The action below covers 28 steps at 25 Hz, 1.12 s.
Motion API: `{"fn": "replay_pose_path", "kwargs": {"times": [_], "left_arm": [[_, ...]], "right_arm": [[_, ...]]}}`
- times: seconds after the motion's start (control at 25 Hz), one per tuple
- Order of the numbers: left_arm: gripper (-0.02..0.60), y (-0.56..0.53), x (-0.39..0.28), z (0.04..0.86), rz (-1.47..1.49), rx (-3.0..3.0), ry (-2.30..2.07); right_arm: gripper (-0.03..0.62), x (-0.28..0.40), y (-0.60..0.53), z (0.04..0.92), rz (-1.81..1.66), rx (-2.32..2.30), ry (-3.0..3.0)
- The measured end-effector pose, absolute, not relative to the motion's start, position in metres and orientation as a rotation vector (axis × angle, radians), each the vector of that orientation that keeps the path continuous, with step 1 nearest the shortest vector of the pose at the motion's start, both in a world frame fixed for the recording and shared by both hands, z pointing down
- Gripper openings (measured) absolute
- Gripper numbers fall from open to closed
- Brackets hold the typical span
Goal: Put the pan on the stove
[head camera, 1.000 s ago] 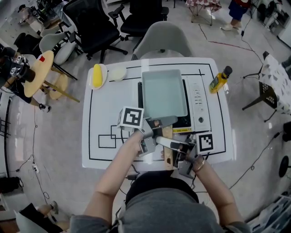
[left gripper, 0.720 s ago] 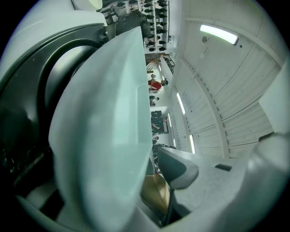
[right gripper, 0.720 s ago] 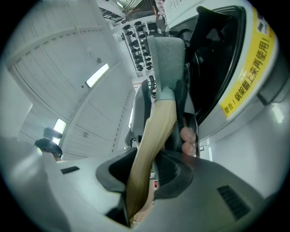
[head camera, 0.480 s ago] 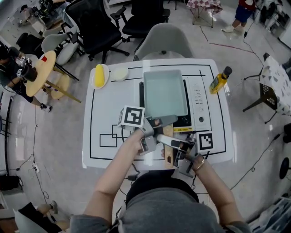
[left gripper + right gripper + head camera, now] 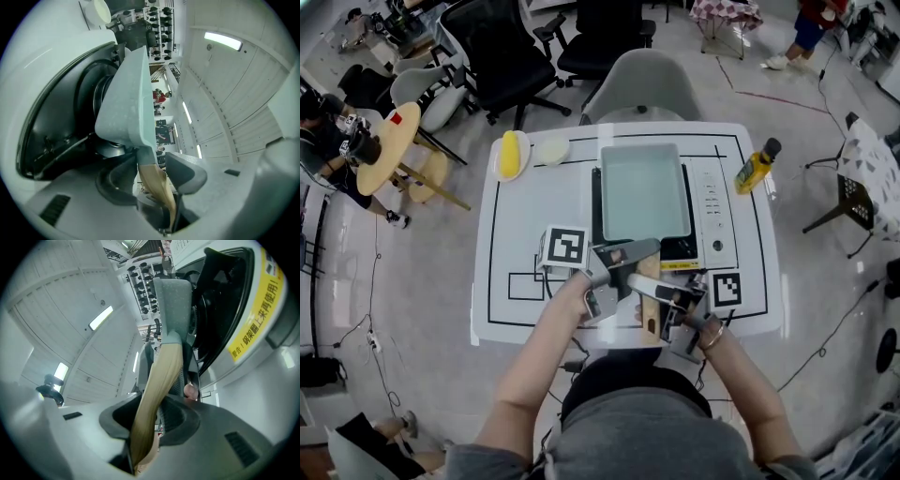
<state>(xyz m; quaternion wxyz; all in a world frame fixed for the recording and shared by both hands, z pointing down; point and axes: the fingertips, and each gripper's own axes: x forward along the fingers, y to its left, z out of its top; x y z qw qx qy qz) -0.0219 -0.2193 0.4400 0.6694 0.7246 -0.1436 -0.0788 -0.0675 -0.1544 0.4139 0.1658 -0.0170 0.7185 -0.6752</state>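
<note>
The pale mint rectangular pan (image 5: 642, 192) sits on the black stove (image 5: 708, 202) at the middle of the white table (image 5: 525, 216). Its wooden handle (image 5: 648, 274) points toward me. My left gripper (image 5: 623, 258) straddles the handle where it meets the pan's neck (image 5: 126, 103). Its jaws have just been opening; the handle (image 5: 157, 187) lies between them with a gap at the right pad. My right gripper (image 5: 661, 298) is shut on the wooden handle (image 5: 159, 385) nearer its end, both pads against it.
A plate with a yellow item (image 5: 510, 155) and a small white dish (image 5: 551, 150) stand at the table's far left. A yellow bottle (image 5: 755, 166) stands at the right edge. A grey chair (image 5: 647, 84) is behind the table, a round wooden table (image 5: 389, 150) at left.
The pan has stayed on the stove. The left gripper's jaws have spread wider round the handle. The right gripper holds the handle as before.
</note>
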Motion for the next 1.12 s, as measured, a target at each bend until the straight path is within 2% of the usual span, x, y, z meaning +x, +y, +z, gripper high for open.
{"fn": "replay_pose_path", "kwargs": {"times": [1.12], "left_arm": [[0.173,-0.193,-0.075,0.44,-0.276,1.628,-0.537]], "right_arm": [[0.114,-0.068,-0.156,0.412,-1.907,-0.042,2.04]]}}
